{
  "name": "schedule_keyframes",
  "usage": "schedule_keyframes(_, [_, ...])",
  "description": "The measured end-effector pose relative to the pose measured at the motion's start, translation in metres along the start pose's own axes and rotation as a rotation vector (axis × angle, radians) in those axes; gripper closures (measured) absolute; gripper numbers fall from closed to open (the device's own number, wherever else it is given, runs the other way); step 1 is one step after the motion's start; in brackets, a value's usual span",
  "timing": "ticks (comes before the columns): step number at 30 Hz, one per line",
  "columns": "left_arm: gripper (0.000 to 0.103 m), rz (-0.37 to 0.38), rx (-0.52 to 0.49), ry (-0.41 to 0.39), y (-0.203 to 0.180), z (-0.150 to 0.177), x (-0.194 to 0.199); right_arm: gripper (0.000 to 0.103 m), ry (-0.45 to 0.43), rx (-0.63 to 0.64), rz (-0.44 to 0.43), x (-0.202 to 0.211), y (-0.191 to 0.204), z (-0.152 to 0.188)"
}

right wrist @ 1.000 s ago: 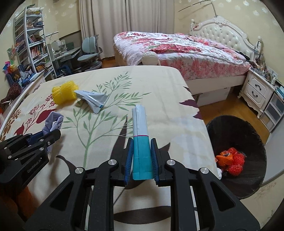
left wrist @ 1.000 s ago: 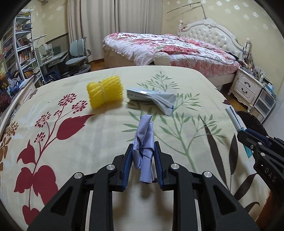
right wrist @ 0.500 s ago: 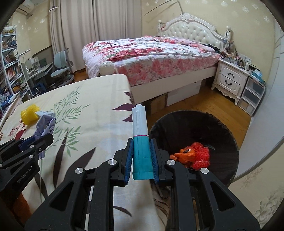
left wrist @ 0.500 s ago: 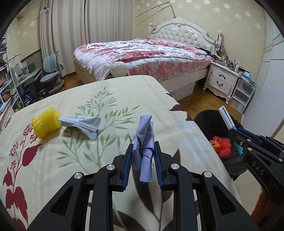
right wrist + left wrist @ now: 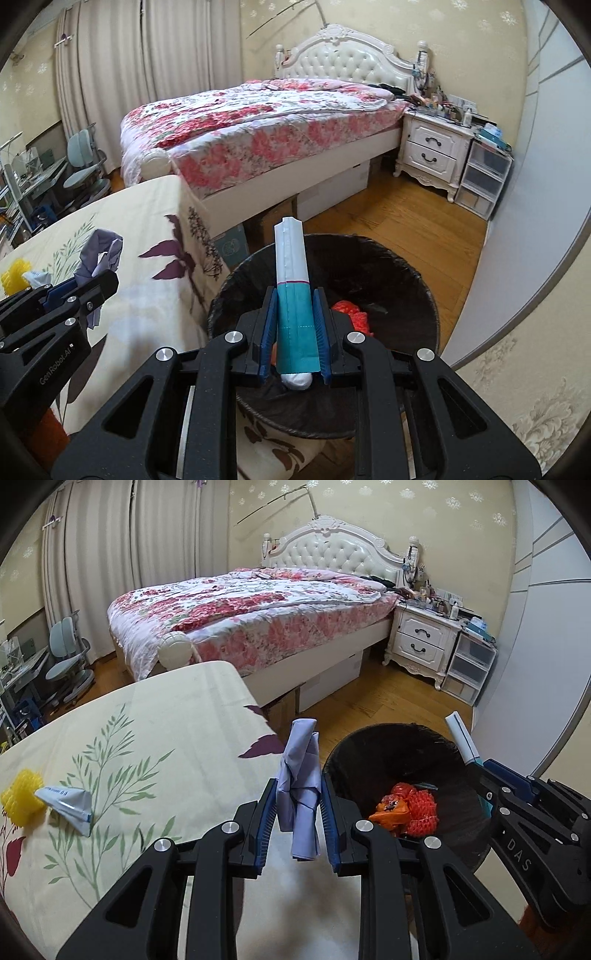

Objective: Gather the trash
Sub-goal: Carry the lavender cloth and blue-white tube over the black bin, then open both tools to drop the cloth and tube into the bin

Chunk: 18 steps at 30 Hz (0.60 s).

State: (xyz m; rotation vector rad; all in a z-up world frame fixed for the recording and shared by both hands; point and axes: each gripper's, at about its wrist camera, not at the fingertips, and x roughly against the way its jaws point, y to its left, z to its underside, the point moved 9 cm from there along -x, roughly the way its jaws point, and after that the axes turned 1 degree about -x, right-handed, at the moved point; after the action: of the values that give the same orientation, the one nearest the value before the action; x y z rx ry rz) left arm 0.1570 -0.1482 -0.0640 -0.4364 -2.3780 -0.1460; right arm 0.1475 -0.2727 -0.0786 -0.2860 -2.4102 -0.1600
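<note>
My left gripper is shut on a crumpled lilac wrapper, held over the table's right edge beside the black trash bin. My right gripper is shut on a teal and white tube, held above the bin. Orange and red trash lies inside the bin. On the floral tablecloth remain a yellow foam net and a flattened silver-blue tube. The right gripper shows at the right of the left wrist view, and the left gripper at the left of the right wrist view.
A bed with a floral quilt stands behind, with boxes under it. A white nightstand and plastic drawers stand at the right wall. Wooden floor lies between bed and bin. A desk chair is far left.
Both grippers have swung right from over the table toward the trash bin, each keeping its item. The right gripper's tube now hangs over the bin; the yellow net and silver tube slid to the left.
</note>
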Motion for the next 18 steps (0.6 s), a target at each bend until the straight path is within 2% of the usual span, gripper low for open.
schedule_keyframes(11, [0.077,0.020,-0.063,0.011,-0.039,-0.015,-0.039,0.084,0.018,-0.050,0.096,-0.028,-0.041,0.002])
schedule_keyframes(18, [0.077,0.008,-0.090,0.028,-0.048,-0.015,-0.054,0.083,0.033,-0.079,0.106,-0.038,-0.054,0.006])
